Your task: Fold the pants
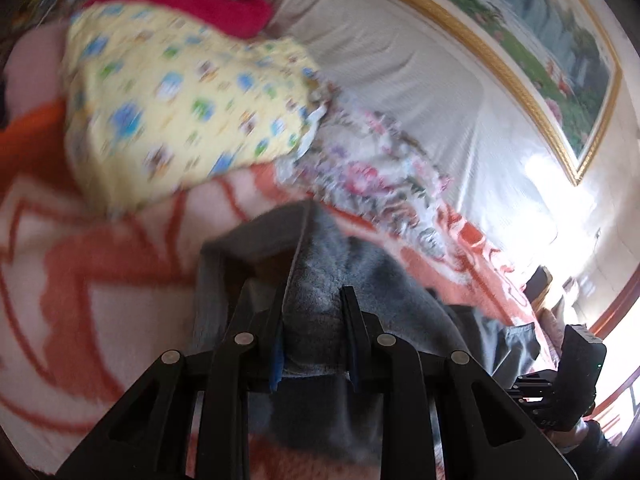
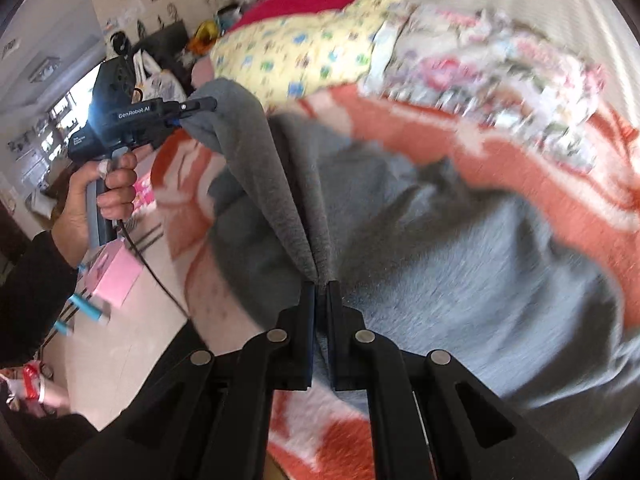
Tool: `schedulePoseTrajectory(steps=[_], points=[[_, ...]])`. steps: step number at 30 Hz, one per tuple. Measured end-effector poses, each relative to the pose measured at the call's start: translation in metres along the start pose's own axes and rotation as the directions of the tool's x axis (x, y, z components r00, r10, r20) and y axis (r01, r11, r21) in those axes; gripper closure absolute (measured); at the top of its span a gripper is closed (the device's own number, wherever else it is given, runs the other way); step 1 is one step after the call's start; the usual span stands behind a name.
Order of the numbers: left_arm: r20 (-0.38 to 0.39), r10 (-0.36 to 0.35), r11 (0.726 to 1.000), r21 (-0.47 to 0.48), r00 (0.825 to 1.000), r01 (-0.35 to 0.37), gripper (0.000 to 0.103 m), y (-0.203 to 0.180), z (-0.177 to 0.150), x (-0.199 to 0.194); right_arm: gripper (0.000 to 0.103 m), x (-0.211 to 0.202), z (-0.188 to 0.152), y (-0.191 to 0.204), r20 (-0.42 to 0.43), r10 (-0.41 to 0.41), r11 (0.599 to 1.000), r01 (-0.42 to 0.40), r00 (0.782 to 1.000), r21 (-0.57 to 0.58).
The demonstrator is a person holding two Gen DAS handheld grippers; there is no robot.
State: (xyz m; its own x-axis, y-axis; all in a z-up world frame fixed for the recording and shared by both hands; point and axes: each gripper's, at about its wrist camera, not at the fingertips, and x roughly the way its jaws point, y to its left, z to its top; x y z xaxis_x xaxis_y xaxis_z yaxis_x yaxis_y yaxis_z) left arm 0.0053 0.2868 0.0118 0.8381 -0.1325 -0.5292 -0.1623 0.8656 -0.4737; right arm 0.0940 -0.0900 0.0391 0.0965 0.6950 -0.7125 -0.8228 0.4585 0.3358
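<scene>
A bed fills both views, spread with an orange-and-white patterned blanket [image 2: 540, 184], with a white draped headboard or sheet behind it and a gold-framed picture [image 1: 560, 92] on the wall toward two o'clock in the left wrist view. A yellow printed pillow [image 1: 180, 108] sits at ten o'clock there, a red cushion [image 1: 200, 4] beyond it at eleven, and a floral cloth [image 1: 372, 176] lies just beside the pillow toward one o'clock.

The grey pants [image 2: 460, 260] lie on the blanket, most of the cloth spread from the centre toward four o'clock in the right wrist view, with one edge lifted off the bed. The right gripper [image 2: 321, 292] is clenched on a fold of that edge, its fingers nearly touching with the fabric rising from between them toward eleven o'clock. That taut ridge runs up to the left gripper [image 2: 188, 114], at ten o'clock in the right view, which pinches the other end; in its own view the left gripper [image 1: 316, 300] has grey fleece bunched between its fingers, which stand somewhat apart around the thick cloth.

The step in hand looks like carrying a held edge across to make a fold; blur suggests quick motion. Next, both ends should probably travel together, level and taut, over the flat part, then be laid down with edges matched before letting go.
</scene>
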Motion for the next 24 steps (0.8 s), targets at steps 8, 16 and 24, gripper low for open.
schedulePoseTrajectory(steps=[8,16,24], points=[[-0.051,0.051,0.984,-0.165,0.997,-0.059,0.067,0.051,-0.049,0.006,0.086,0.037,-0.018,-0.008,-0.126,0.013,0.998,-0.005,0.992,0.069],[0.063,0.081,0.950,-0.306,0.995,-0.058,0.030,0.042,-0.047,-0.031,0.059,0.020,0.016,0.000,-0.050,0.024,0.998,-0.022,0.998,0.053],[-0.050,0.168,0.912,-0.370,0.985,-0.175,0.020,0.038,-0.033,0.004,0.049,0.023,0.069,-0.042,0.057,-0.022,0.975,0.009,0.998,0.224]])
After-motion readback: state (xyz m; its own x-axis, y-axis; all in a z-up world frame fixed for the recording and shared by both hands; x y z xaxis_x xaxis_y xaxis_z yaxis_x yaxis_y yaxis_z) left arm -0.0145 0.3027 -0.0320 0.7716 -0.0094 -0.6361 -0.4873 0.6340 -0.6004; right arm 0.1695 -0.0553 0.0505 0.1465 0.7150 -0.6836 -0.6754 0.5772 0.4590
